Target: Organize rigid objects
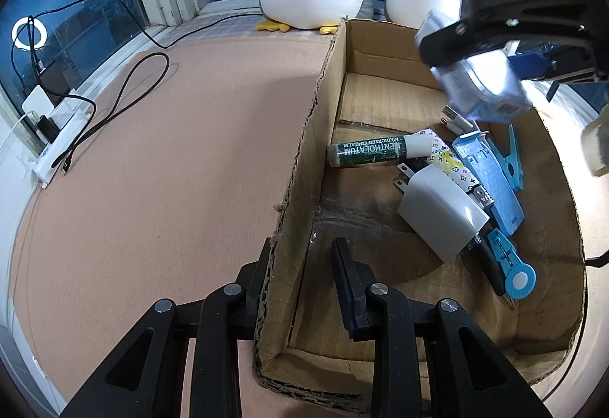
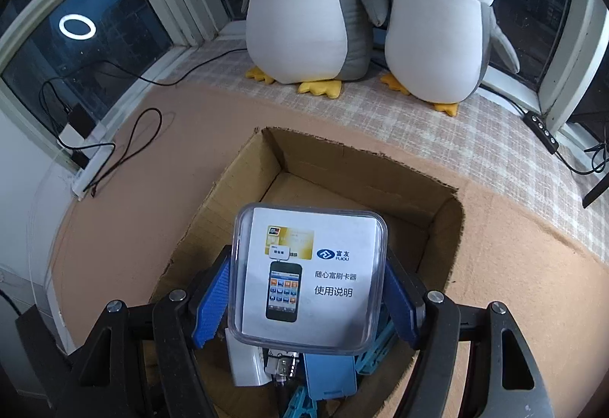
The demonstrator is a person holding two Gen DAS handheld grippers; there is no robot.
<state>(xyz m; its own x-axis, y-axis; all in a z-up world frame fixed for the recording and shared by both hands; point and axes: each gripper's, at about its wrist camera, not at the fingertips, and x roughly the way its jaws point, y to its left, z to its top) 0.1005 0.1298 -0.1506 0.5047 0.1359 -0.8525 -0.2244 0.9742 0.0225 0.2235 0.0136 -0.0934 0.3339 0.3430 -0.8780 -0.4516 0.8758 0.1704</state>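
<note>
The left gripper (image 1: 304, 265) straddles the near left wall of the cardboard box (image 1: 304, 159), one finger on each side; whether the jaws truly clamp the wall I cannot tell. Ahead and right of its jaws lie a Mentholatum stick (image 1: 375, 150), a white charger (image 1: 443, 210) and blue clips (image 1: 512, 267). The right gripper (image 2: 308, 300) pinches a clear plastic case (image 2: 309, 275) by its side edges, above the box. The case looks light, stiff and slick, so those flat edges suit best.
</note>
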